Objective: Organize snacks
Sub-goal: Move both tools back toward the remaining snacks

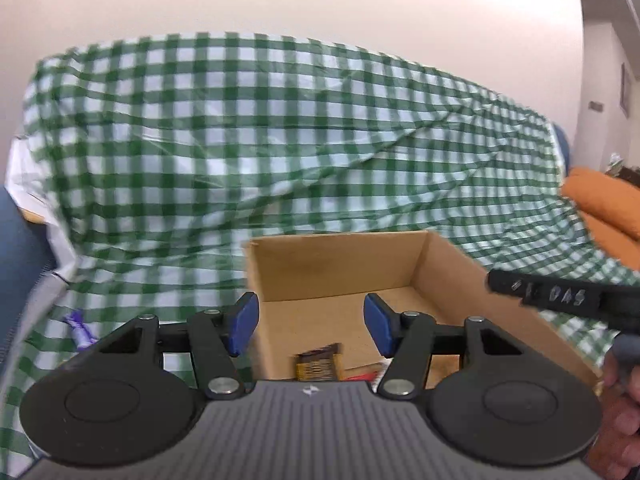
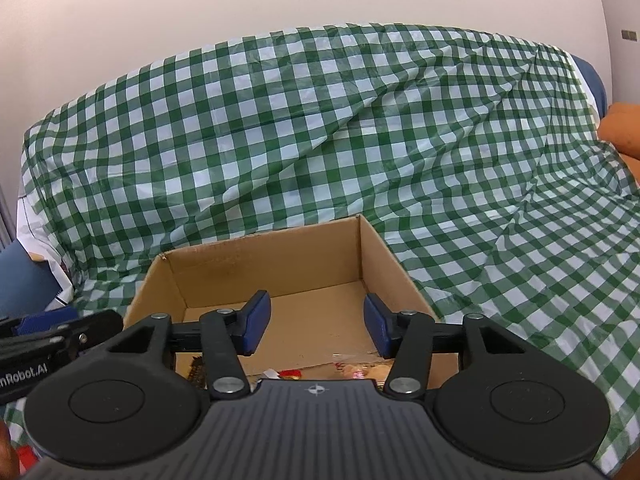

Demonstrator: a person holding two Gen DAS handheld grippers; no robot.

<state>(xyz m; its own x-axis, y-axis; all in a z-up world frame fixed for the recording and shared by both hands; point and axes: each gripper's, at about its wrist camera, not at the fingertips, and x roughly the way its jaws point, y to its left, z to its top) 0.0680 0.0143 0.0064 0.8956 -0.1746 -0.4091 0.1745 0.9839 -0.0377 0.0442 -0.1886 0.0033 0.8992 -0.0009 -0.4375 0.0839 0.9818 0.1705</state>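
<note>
Cardboard box [image 2: 280,264] on green checked cloth [image 2: 320,120]; orange cushion [image 1: 600,200] right.

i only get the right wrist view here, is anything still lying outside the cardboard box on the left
Observer: Yes. The left wrist view shows a purple wrapped snack lying on the green-and-white checked cloth, left of the open brown cardboard box.
Operator: ok and what's that dark packet behind my left finger
Observer: It is a brown and gold striped snack wrapper on the box floor, seen clearly between the left gripper's open pads.
Operator: is left carrying anything
Observer: No, nothing is between its pads.
</note>
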